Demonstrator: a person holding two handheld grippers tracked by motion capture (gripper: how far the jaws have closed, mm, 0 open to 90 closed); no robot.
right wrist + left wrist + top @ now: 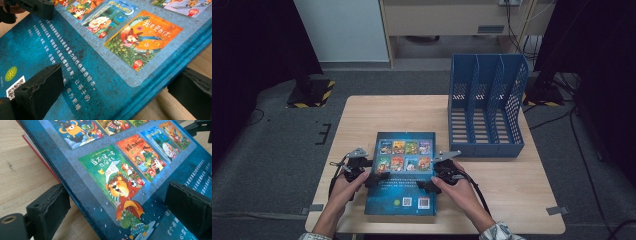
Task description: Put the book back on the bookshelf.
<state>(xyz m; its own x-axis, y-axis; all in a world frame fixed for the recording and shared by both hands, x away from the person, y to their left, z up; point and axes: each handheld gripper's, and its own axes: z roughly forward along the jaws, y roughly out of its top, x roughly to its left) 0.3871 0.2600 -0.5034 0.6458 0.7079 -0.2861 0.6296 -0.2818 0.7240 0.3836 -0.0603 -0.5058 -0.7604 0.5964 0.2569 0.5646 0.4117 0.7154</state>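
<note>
The left tool point(373, 176), black and held by the person's left hand point(343, 189), is at the lower middle of the high view, and its two jaws stand apart across the left edge of a large flat blue book with small colourful picture covers printed on its face point(404, 172). In the left gripper view one jaw is at the lower left, outside the book's edge and over the wood, and the other jaw is at the right, over the blue cover; I cannot tell if they press on the book or only straddle it. The right tool point(428, 184), also black and held by the right hand point(462, 192), is at the book's right edge in the same manner: in the right gripper view one jaw lies over the cover at the lower left, the other sits under or beside the thick edge at the lower right, with a gap between them. The book lies at the near middle of the light wooden table point(512, 200), and a red edge shows under it in the upper left of the left gripper view. At the upper right of the high view a blue plastic file rack with perforated dividers point(486, 107) stands upright on the table, apart from the book.
</note>
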